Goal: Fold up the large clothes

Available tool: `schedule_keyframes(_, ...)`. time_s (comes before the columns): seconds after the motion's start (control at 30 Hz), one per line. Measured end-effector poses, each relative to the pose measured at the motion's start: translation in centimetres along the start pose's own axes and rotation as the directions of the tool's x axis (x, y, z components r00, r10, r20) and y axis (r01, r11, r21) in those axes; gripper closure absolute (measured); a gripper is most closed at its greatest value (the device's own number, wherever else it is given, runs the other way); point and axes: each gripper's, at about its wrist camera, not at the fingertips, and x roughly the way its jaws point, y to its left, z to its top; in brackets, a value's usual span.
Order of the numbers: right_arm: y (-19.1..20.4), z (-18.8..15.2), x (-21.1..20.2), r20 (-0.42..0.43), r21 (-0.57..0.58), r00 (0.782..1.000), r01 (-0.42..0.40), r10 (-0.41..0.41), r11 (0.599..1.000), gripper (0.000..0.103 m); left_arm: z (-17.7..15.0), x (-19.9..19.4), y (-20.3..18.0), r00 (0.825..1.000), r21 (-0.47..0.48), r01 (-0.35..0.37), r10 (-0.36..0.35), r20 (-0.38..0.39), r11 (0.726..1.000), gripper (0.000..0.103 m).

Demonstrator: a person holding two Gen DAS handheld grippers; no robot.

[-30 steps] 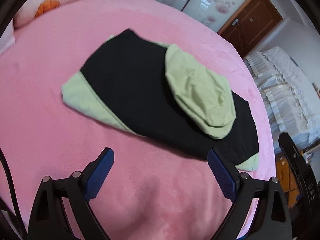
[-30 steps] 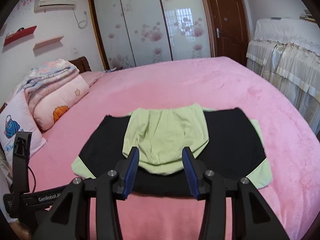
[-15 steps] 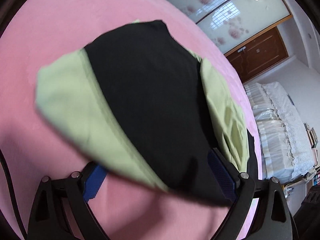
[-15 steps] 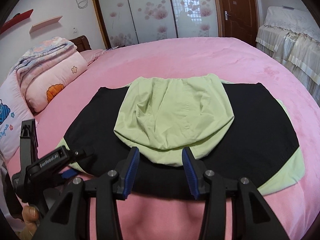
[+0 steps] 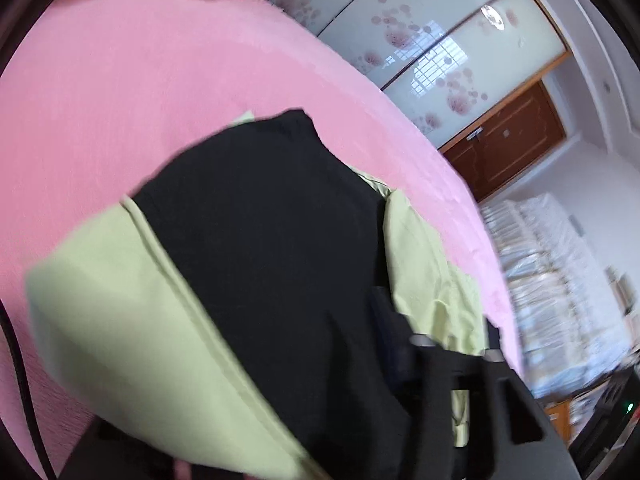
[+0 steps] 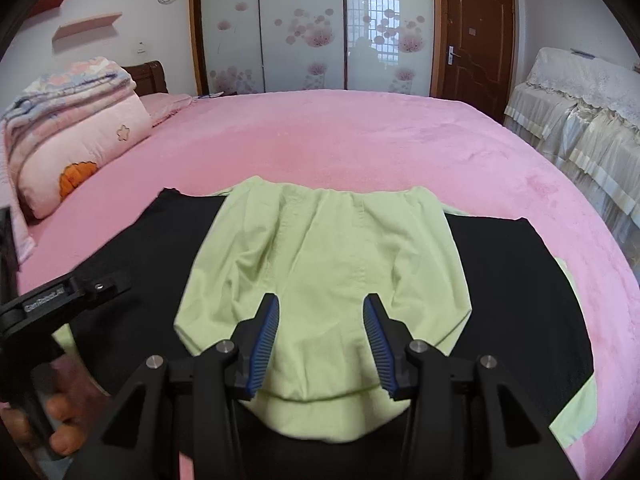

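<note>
A black garment with light green sleeves and hood point(image 6: 328, 276) lies folded on the pink bed point(image 6: 360, 140). The green hood lies on top of the black body point(image 6: 520, 280). My right gripper point(image 6: 320, 328) is open, hovering over the hood's near edge, empty. In the left wrist view the garment's left end point(image 5: 260, 260) with its green sleeve point(image 5: 120, 320) fills the frame and covers the left gripper; only one finger point(image 5: 396, 344) shows, blurred. The left gripper's body point(image 6: 60, 304) sits at the garment's left edge in the right wrist view.
A pink pillow and folded quilt point(image 6: 76, 136) lie at the bed's head on the left. A lace-covered piece of furniture point(image 6: 580, 112) stands right of the bed. Sliding wardrobe doors point(image 6: 304, 24) and a brown door point(image 6: 476, 32) are behind.
My left gripper has moved in to the garment's left end, whose cloth now drapes over its fingers. My right gripper has moved closer, over the hood, still open.
</note>
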Motion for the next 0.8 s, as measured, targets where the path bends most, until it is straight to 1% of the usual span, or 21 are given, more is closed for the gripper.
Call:
schedule_keyframes(0.03, 0.2, -0.1, 0.6, -0.012, -0.009, 1.000, 0.009, -0.009, 1.000, 0.064, 0.1, -0.1, -0.6, 0.999, 0.035, -0.036, 0.036, 0.007, 0.999, 0.085)
schedule_keyframes(0.07, 0.3, -0.4, 1.4, -0.031, -0.018, 0.999, 0.022, -0.022, 1.000, 0.066, 0.2, -0.2, -0.9, 0.998, 0.054, -0.054, 0.054, 0.011, 0.997, 0.089)
schedule_keyframes(0.1, 0.4, -0.8, 2.1, -0.050, -0.029, 0.998, 0.028, -0.029, 0.999, 0.070, 0.3, -0.3, -1.2, 0.997, 0.074, -0.071, 0.070, 0.011, 0.995, 0.089)
schedule_keyframes(0.13, 0.6, -1.4, 3.0, -0.084, -0.047, 0.995, 0.044, -0.048, 0.998, 0.073, 0.3, -0.4, -1.8, 0.997, 0.095, -0.081, 0.080, 0.018, 0.992, 0.092)
schedule_keyframes(0.17, 0.8, -2.0, 3.8, -0.120, -0.067, 0.990, 0.065, -0.073, 0.996, 0.077, 0.3, -0.8, -2.0, 0.996, 0.107, -0.090, 0.087, 0.028, 0.990, 0.094)
schedule_keyframes(0.2, 1.1, -2.7, 4.4, -0.144, -0.090, 0.985, 0.078, -0.090, 0.993, 0.077, 0.3, -1.1, -2.7, 0.995, 0.128, -0.095, 0.089, 0.046, 0.987, 0.095)
schedule_keyframes(0.27, 1.4, -3.4, 4.3, -0.125, -0.118, 0.986, 0.092, -0.106, 0.989, 0.077, -0.1, -2.2, -3.8, 0.994, 0.158, -0.086, 0.073, 0.085, 0.984, 0.096)
schedule_keyframes(0.3, 1.4, -3.5, 4.1, -0.123, -0.110, 0.987, 0.088, -0.101, 0.990, 0.077, -0.2, -2.9, -4.8, 0.992, 0.185, -0.079, 0.059, 0.111, 0.980, 0.096)
schedule_keyframes(0.33, 1.2, -3.6, 4.0, -0.124, -0.093, 0.988, 0.076, -0.088, 0.993, 0.077, -0.5, -3.6, -6.3, 0.989, 0.227, -0.065, 0.033, 0.142, 0.972, 0.097)
schedule_keyframes(0.4, 0.5, -3.7, 3.8, -0.122, -0.053, 0.991, 0.046, -0.052, 0.998, 0.077, -0.8, -4.5, -8.4, 0.987, 0.282, -0.039, -0.008, 0.162, 0.959, 0.097)
schedule_keyframes(0.43, 0.0, -3.7, 3.8, -0.122, -0.030, 0.992, 0.027, -0.030, 0.999, 0.077, -1.1, -4.9, -9.9, 0.986, 0.320, -0.022, -0.033, 0.166, 0.947, 0.097)
schedule_keyframes(0.57, -1.7, -3.8, 3.3, -0.122, 0.054, 0.990, -0.065, 0.071, 0.996, 0.077, -2.2, -5.1, -14.5, 0.983, 0.426, 0.023, -0.097, 0.153, 0.905, 0.097)
schedule_keyframes(0.67, -3.8, -3.8, 2.2, -0.132, 0.141, 0.977, -0.147, 0.166, 0.979, 0.080, -3.4, -4.7, -18.3, 0.981, 0.495, 0.067, -0.147, 0.126, 0.866, 0.097)
schedule_keyframes(0.73, -5.8, -3.9, 1.1, -0.129, 0.205, 0.969, -0.182, 0.211, 0.962, 0.082, -4.8, -4.2, -21.3, 0.977, 0.560, 0.099, -0.186, 0.100, 0.822, 0.097)
schedule_keyframes(0.77, -7.2, -4.0, 0.1, -0.119, 0.242, 0.970, -0.178, 0.211, 0.954, 0.082, -5.6, -4.1, -22.6, 0.977, 0.586, 0.112, -0.196, 0.083, 0.803, 0.097)
schedule_keyframes(0.8, -8.7, -4.3, -1.0, -0.107, 0.269, 0.976, -0.158, 0.192, 0.950, 0.082, -6.4, -3.7, -23.8, 0.976, 0.608, 0.128, -0.208, 0.062, 0.784, 0.097)
